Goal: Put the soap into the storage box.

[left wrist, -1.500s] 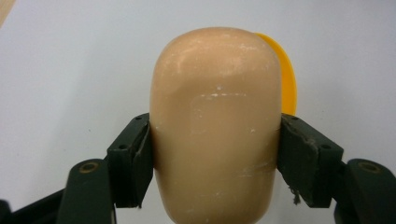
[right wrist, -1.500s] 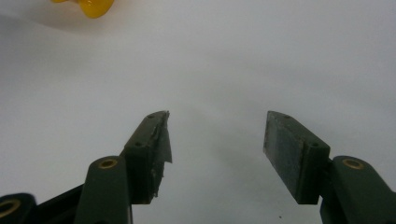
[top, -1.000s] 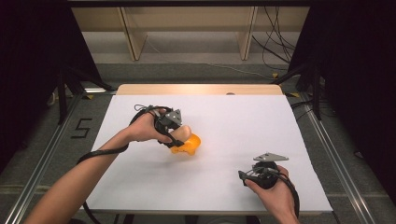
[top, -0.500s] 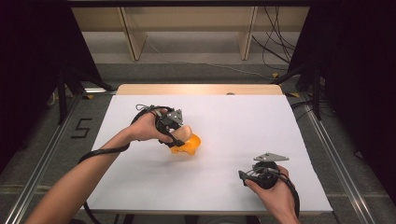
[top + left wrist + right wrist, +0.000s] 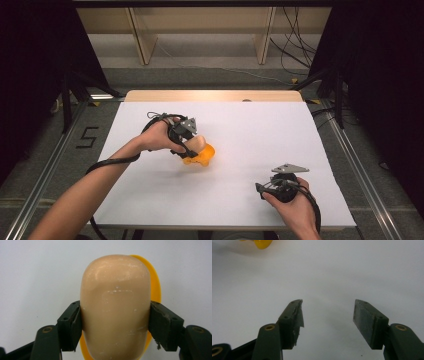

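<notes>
While the left tool [image 5: 192, 146] sits at the middle-left of the white counter [image 5: 260, 130], its two black jaws press on the flanks of a smooth, peach-coloured rounded block [image 5: 115, 307], which looks like a bar of soap, though that cannot be told for sure. In the left gripper view a yellow dish [image 5: 155, 287] lies under and behind the block, its rim showing along one side and below. In the high view the block [image 5: 196, 145] and the dish [image 5: 204, 155] are together in the same spot, touching each other. Whether the block rests in the dish or has been raised just clear of it cannot be told.

The right tool [image 5: 327, 315] hovers near the counter's near right corner, well apart from the dish, with its jaws spread wide and nothing between them. One pad [image 5: 298, 312] looks frayed at its edge. In the right gripper view the dish [image 5: 262, 243] shows at the top edge, far off.

As a judgement, the work is at its grasping stage: the hold on the block is made, but whether the block is being taken out or put in is not clear from these views. Either the carry to a new spot or the release is left, and the right tool has no part in it yet.
</notes>
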Motion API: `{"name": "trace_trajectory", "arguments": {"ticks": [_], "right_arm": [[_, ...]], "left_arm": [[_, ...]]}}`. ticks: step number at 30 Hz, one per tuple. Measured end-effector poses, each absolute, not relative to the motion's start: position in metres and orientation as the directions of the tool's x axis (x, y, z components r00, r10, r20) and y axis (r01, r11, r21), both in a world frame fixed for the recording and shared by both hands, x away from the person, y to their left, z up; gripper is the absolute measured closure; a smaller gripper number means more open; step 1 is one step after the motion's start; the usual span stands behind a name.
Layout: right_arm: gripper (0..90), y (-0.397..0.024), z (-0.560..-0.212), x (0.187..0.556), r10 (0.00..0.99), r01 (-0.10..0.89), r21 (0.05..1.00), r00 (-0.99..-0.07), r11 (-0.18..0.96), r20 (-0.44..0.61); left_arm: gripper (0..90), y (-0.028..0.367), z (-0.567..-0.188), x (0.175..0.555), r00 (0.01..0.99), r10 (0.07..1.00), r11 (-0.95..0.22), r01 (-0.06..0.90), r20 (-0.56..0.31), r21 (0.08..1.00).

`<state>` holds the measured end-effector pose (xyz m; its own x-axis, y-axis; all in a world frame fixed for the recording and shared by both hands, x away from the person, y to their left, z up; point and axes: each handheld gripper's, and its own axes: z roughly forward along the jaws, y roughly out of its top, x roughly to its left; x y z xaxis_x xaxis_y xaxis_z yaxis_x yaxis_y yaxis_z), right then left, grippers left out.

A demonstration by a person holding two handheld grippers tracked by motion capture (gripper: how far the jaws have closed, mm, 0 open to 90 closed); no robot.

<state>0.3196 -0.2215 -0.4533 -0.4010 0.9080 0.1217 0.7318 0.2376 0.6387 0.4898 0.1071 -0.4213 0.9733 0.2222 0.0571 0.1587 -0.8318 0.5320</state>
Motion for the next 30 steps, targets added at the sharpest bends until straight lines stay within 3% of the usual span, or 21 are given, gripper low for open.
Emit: {"name": "trace_trajectory", "arguments": {"ticks": [21, 30], "right_arm": [[40.9, -0.221, -0.453, 0.320, 0.907, 0.733, 0.639, -0.400, 0.234, 0.127], [40.9, -0.221, -0.454, 0.320, 0.907, 0.734, 0.635, -0.402, 0.241, 0.121]], "left_arm": [[31.6, 0.102, -0.425, 0.492, 0.968, 0.248, -0.838, 0.203, 0.023, 0.507], [29.1, 0.100, -0.410, 0.493, 0.965, 0.262, -0.811, 0.207, 0.023, 0.547]]}}
